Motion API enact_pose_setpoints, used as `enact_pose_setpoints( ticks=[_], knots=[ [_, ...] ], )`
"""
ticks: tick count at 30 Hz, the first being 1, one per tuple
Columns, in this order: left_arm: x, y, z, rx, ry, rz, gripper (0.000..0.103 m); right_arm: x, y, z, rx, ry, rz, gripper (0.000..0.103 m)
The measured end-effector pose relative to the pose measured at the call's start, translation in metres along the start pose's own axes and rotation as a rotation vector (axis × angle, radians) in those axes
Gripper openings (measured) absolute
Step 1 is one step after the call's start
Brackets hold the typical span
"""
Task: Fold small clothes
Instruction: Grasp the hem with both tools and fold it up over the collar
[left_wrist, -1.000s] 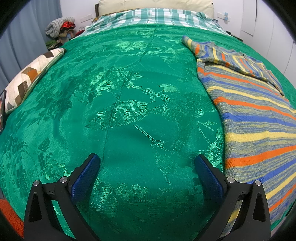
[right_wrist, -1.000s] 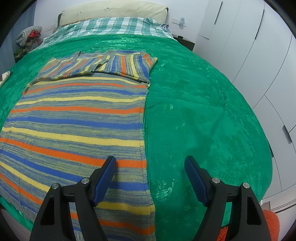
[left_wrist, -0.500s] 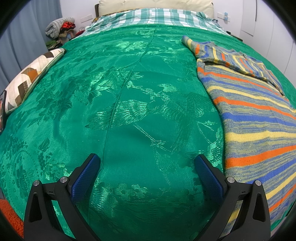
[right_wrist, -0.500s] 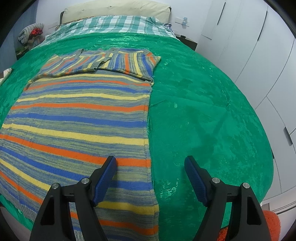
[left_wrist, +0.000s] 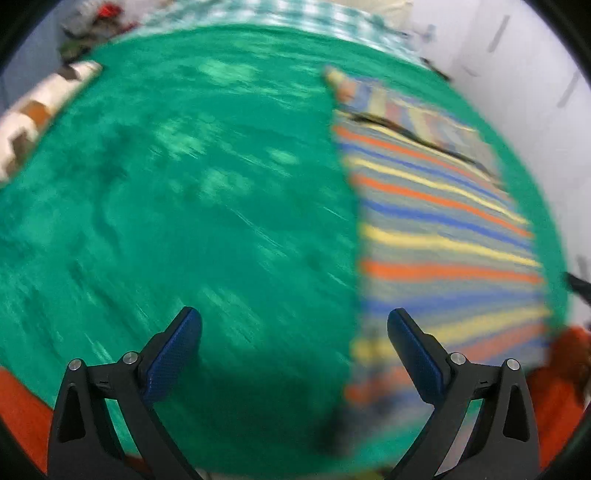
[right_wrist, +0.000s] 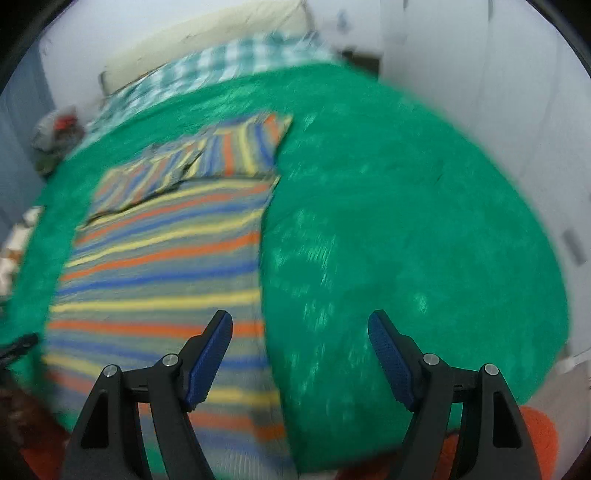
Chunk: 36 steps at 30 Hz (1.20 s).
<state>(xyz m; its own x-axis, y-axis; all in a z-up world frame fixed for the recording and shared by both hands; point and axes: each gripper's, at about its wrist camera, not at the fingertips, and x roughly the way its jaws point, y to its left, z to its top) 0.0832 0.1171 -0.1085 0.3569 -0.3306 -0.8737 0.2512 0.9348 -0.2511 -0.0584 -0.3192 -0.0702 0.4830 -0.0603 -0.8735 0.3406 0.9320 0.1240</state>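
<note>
**Observer:** On the right half of the left wrist frame lies the striped knit garment (left_wrist: 439, 236), flat on the green bedspread (left_wrist: 192, 206); its left edge runs nearly straight down frame centre-right; sleeves folded across the top end, near upper right.

**Recorder:** Tool state?

**Observer:** Left gripper (left_wrist: 294, 330) spread wide, nothing between the blue pads (left_wrist: 173, 354), above bare bedspread; its right finger overlaps the garment's lower left edge in the frame, contact not clear through blur. Right gripper (right_wrist: 300, 332) likewise spread, empty; its left pad over the stripes, its right pad over green cloth, so the garment's right edge (right_wrist: 264, 258) passes between the fingers in view.

**Recorder:** Room for moving?

**Observer:** Broad bare green at left of the left wrist frame, ending at a patchwork cushion (left_wrist: 40, 110) along the upper left rim; broad bare green at right of the right wrist frame, ending at the bed's rounded edge with white cabinet doors (right_wrist: 517, 92) beyond; orange rug (right_wrist: 539, 432) at the lower right corner; plaid sheet (right_wrist: 229, 62) and pale pillow past the garment's top; both frames smeared.
</note>
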Motion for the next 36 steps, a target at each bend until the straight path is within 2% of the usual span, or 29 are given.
enact_pose_setpoints(
  ticks=[2,3,4,6,8,10,11,12,13,14,17,20,21,23,26,28,31,33,36],
  knots=[
    [0.005,-0.011,-0.015,0.057,0.07,-0.037,0.098,0.005,-0.01,-0.007,-0.005,0.132,0.097,0.076],
    [0.01,-0.017,-0.022,0.088,0.103,-0.039,0.088,0.01,-0.012,-0.016,-0.011,0.22,0.151,0.076],
    [0.017,-0.024,-0.027,0.121,0.137,-0.039,0.082,0.013,-0.012,-0.021,-0.013,0.266,0.183,0.076],
    [0.027,-0.036,-0.033,0.183,0.171,-0.011,0.078,0.021,-0.008,-0.035,-0.018,0.374,0.249,0.075],
    [0.03,-0.041,-0.034,0.211,0.171,0.017,0.077,0.028,-0.002,-0.044,-0.029,0.421,0.277,0.073],
    [0.029,-0.041,-0.035,0.216,0.178,0.009,0.07,0.037,0.003,-0.047,-0.045,0.446,0.271,0.067],
    [0.03,-0.041,-0.036,0.223,0.185,0.012,0.058,0.042,0.005,-0.048,-0.05,0.467,0.266,0.06],
    [0.03,-0.04,-0.037,0.232,0.193,0.021,0.04,0.048,0.008,-0.05,-0.058,0.495,0.269,0.044],
    [0.029,-0.04,-0.038,0.24,0.197,0.028,0.027,0.052,0.011,-0.052,-0.07,0.518,0.276,0.031],
    [0.029,-0.037,-0.038,0.239,0.209,0.01,0.004,0.054,0.015,-0.053,-0.084,0.533,0.281,0.006],
    [0.017,-0.029,-0.037,0.209,0.22,-0.027,0.003,0.047,0.022,-0.053,-0.108,0.534,0.304,0.006],
    [0.0,-0.01,-0.023,0.076,0.23,-0.164,0.003,0.029,0.009,-0.033,0.007,0.482,0.433,0.006],
    [-0.006,0.001,-0.011,0.01,0.226,-0.236,0.003,0.025,0.006,-0.025,0.044,0.461,0.475,0.006],
    [-0.015,0.016,0.018,-0.075,0.201,-0.328,0.003,0.021,-0.002,-0.003,0.126,0.402,0.576,0.006],
    [-0.017,0.038,0.086,-0.171,0.124,-0.409,0.003,0.031,-0.011,0.049,0.26,0.294,0.7,0.006],
    [-0.008,0.042,0.126,-0.211,0.093,-0.425,0.003,0.044,-0.012,0.084,0.306,0.237,0.726,0.006],
    [0.027,0.055,0.199,-0.296,0.073,-0.417,0.003,0.086,-0.016,0.151,0.403,0.174,0.732,0.006],
    [0.057,0.061,0.247,-0.328,0.072,-0.38,0.003,0.117,-0.019,0.189,0.467,0.15,0.71,0.006],
    [0.094,0.061,0.285,-0.365,0.096,-0.338,0.003,0.169,-0.025,0.238,0.567,0.153,0.651,0.006]
  ],
)
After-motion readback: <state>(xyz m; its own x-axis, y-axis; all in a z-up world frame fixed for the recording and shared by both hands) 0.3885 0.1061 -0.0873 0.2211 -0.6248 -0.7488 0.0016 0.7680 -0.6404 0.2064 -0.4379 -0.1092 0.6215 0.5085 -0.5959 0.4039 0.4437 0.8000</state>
